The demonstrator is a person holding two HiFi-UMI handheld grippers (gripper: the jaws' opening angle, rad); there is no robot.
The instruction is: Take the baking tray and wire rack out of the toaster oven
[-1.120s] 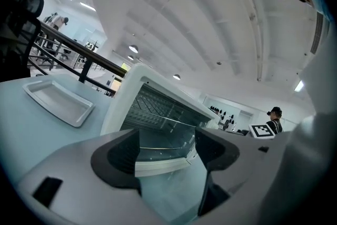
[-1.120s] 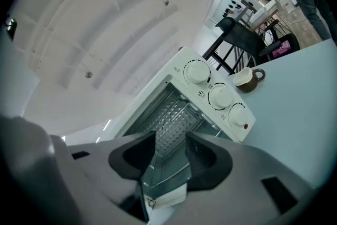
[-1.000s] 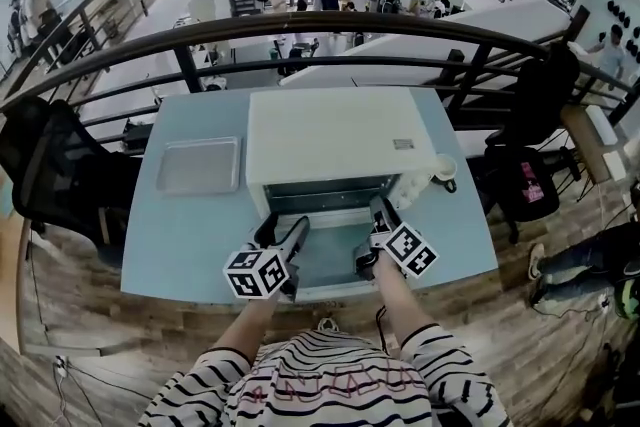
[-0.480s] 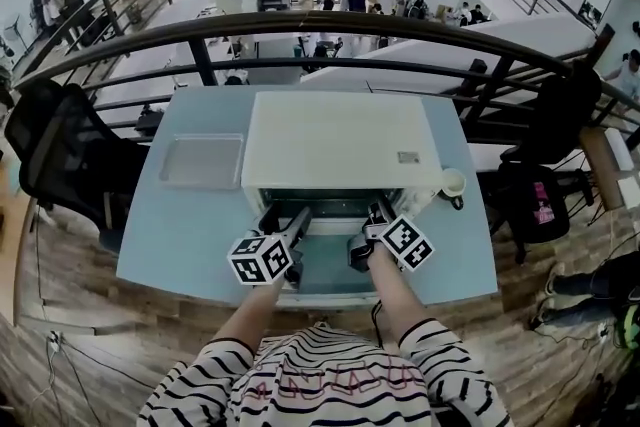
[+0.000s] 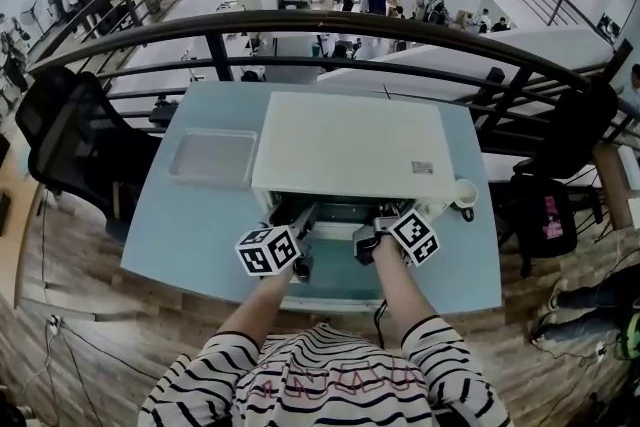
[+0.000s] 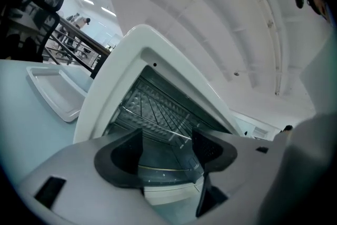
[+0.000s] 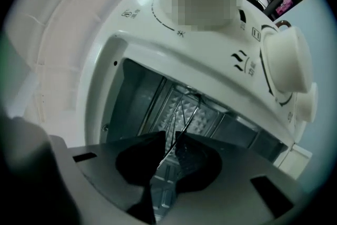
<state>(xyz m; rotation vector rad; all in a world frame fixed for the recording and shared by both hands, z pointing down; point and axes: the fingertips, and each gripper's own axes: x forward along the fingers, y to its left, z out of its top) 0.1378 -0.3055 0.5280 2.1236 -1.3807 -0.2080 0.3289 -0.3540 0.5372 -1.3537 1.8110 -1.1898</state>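
Observation:
The white toaster oven (image 5: pixel 350 150) stands on the pale blue table with its glass door (image 5: pixel 335 280) folded down. In its cavity lies the wire rack (image 6: pixel 158 116), tilted in the right gripper view (image 7: pixel 184 108). My right gripper (image 7: pixel 169 146) has just been closing and is shut on a front wire of the rack at the cavity's right side (image 5: pixel 380 220). My left gripper (image 6: pixel 167 144) reaches the left of the opening (image 5: pixel 302 220). Its jaws have just been closing a little but stand wide, nothing gripped. The baking tray (image 5: pixel 212 158) lies on the table left of the oven.
A white cup (image 5: pixel 464 192) stands by the oven's right front corner. Round knobs (image 7: pixel 287 63) line the oven's right panel. A dark railing (image 5: pixel 300 25) runs behind the table, and a black chair (image 5: pixel 70 145) stands to its left.
Both grippers have moved forward over the open door up to the oven's mouth. The right gripper's jaws have narrowed onto the rack's wire.

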